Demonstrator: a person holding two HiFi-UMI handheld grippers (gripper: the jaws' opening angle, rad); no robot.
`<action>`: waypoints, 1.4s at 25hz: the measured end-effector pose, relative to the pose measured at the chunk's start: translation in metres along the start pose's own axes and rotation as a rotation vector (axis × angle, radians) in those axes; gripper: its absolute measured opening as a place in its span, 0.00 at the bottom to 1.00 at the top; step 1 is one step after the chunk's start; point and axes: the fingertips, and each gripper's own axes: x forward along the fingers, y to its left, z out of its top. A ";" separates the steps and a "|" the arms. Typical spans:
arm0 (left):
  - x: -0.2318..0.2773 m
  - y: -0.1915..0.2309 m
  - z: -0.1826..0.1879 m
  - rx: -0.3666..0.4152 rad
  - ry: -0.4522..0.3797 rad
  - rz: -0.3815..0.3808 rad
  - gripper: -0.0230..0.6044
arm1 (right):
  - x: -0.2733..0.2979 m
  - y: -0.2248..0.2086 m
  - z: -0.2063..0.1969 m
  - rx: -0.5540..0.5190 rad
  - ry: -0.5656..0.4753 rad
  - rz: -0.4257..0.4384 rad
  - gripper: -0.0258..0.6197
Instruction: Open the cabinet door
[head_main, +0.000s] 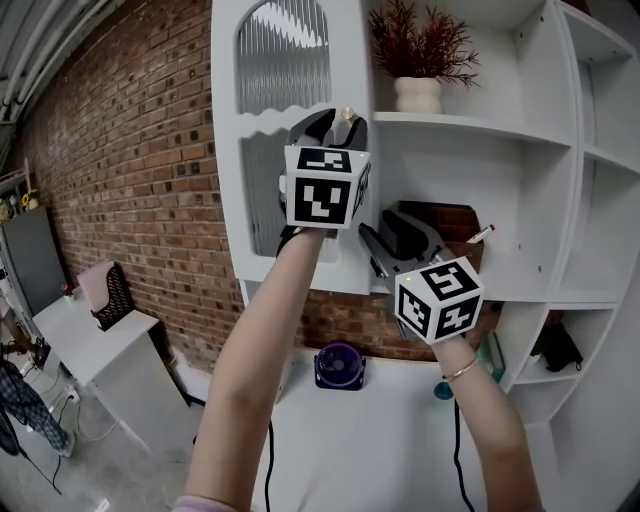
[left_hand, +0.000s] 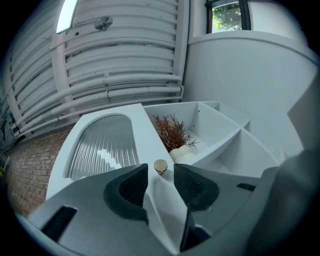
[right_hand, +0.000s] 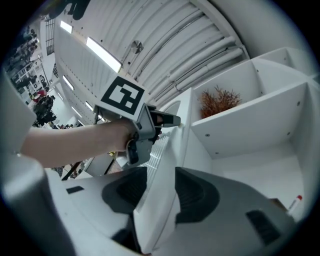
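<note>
Both forearms (head_main: 255, 370) raised, close up in head view. Left gripper (head_main: 335, 122) at cabinet door (head_main: 225, 200), jaws wide, nothing clamped; round knob (left_hand: 160, 166) just past the tips, untouched. Right gripper (right_hand: 157, 187) lower down, straddling the door's free edge, pads seemingly pressed on both faces. Door ajar beside shelf (head_main: 470, 125) carrying potted plant (head_main: 420, 60).

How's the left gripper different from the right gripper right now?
The left gripper is open with nothing between its jaws and the knob just ahead, while the right gripper looks clamped on the edge of the cabinet door. The left gripper is raised higher than the right gripper. Both work at the same cabinet door.
</note>
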 end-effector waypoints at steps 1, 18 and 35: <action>0.003 0.000 0.000 -0.005 0.004 -0.001 0.27 | 0.000 0.000 0.000 0.003 0.000 -0.001 0.30; 0.005 0.002 0.010 0.004 0.012 0.021 0.17 | 0.006 -0.006 -0.027 0.068 0.073 -0.042 0.30; -0.038 0.012 0.037 -0.037 -0.026 0.001 0.16 | 0.007 0.041 -0.035 0.157 0.111 0.065 0.24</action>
